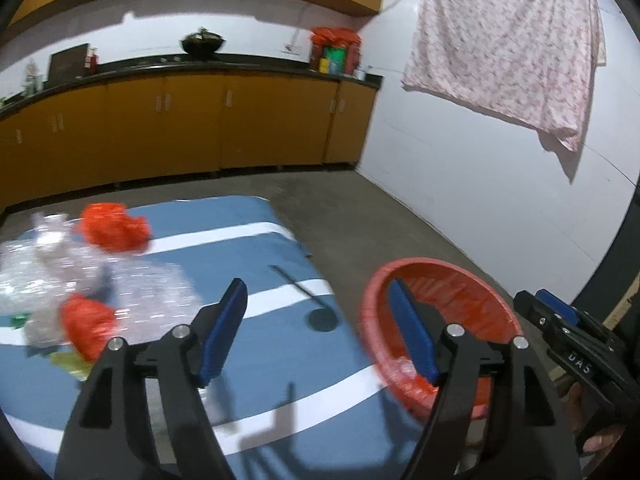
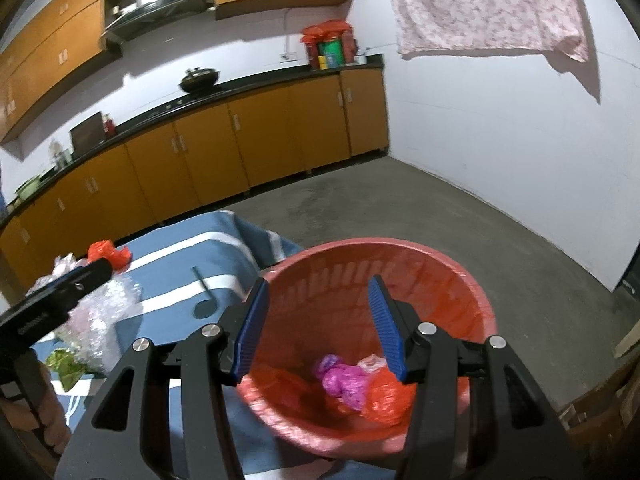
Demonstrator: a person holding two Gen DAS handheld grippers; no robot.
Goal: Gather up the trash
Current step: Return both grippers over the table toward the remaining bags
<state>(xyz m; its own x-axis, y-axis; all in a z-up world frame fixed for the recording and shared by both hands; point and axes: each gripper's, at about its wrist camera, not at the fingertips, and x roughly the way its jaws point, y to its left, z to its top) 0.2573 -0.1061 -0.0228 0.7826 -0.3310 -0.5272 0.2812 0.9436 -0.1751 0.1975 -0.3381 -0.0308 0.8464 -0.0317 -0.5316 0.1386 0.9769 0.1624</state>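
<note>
Over a blue, white-striped cloth (image 1: pixel 256 240) spread on a kitchen floor, the left gripper (image 1: pixel 316 332) hangs with its blue pads wide apart and nothing between them, while the trash (image 1: pixel 92 280) yet to be collected lies ahead and to its left: a loose heap of clear bubble wrap (image 1: pixel 152 292), two crumpled red bags (image 1: pixel 114 226), one at the far edge of the heap and one nearer, and a scrap of green (image 2: pixel 64 362) at the near side. The heap runs roughly front to back along the cloth's left side, and the left gripper is plainly the nearer of the two; by the look of it, the next reach is a swing leftward and down onto the nearer red bag or the wrap. To the right, just off the cloth's corner, stands the red basket (image 2: pixel 472 300). The right gripper (image 2: pixel 320 328) hovers over its mouth, fingers likewise spread and holding nothing. Inside lie pieces already gathered: a magenta wad (image 2: pixel 344 378), an orange-red bag (image 2: pixel 386 398) and some clear film. The pile is soft, light and crinkly, likely to crush under the pads and to trail loose ends. A dark, thin long-handled object (image 1: pixel 304 294) lies on the cloth between heap and basket; what it is cannot be told.
</note>
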